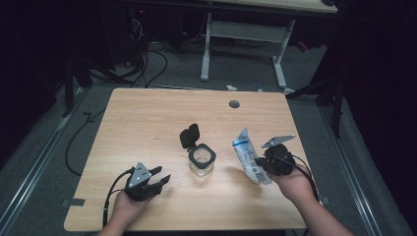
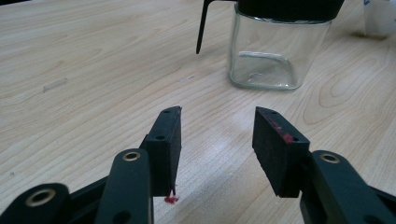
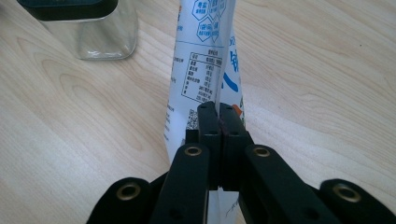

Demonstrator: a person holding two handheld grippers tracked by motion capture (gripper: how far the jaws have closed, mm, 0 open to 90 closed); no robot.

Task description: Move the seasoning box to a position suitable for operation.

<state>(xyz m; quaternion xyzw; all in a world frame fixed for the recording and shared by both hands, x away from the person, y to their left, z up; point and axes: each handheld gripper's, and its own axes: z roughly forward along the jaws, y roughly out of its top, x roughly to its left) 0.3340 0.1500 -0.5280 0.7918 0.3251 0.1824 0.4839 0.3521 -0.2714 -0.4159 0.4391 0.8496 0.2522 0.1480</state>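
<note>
**Right gripper pinching a sachet beside an open glass jar**

High view. A light wooden table (image 1: pixel 147 123) carried a square clear glass jar with a black rim (image 1: pixel 202 161) near its middle, the jar's black hinged lid (image 1: pixel 190 135) standing open on the far-left side. The left gripper (image 1: pixel 158 181) rested on the near-left part of the table, well apart from the jar, its fingers spread with nothing between them. The right gripper (image 1: pixel 259 164) lay to the right of the jar and held a white and blue printed plastic sachet (image 1: pixel 247 152), which stood tilted between jar and gripper, its top leaning toward the far left, apart from the jar.

Left gripper view. The two black pads (image 2: pixel 168 140) stood apart above bare wood. The glass jar (image 2: pixel 271 51) stood farther off, to the right of centre, empty as far as could be seen. The thin black edge of the lid (image 2: pixel 201 28) hung at its left.

Right gripper view. The fingers (image 3: pixel 208 135) were pressed together on the lower part of the sachet (image 3: pixel 201 74), pinching its thin film. The sachet rose upright beyond them, printed with a table of text. The jar (image 3: pixel 100 35) stood to the far left.
</note>
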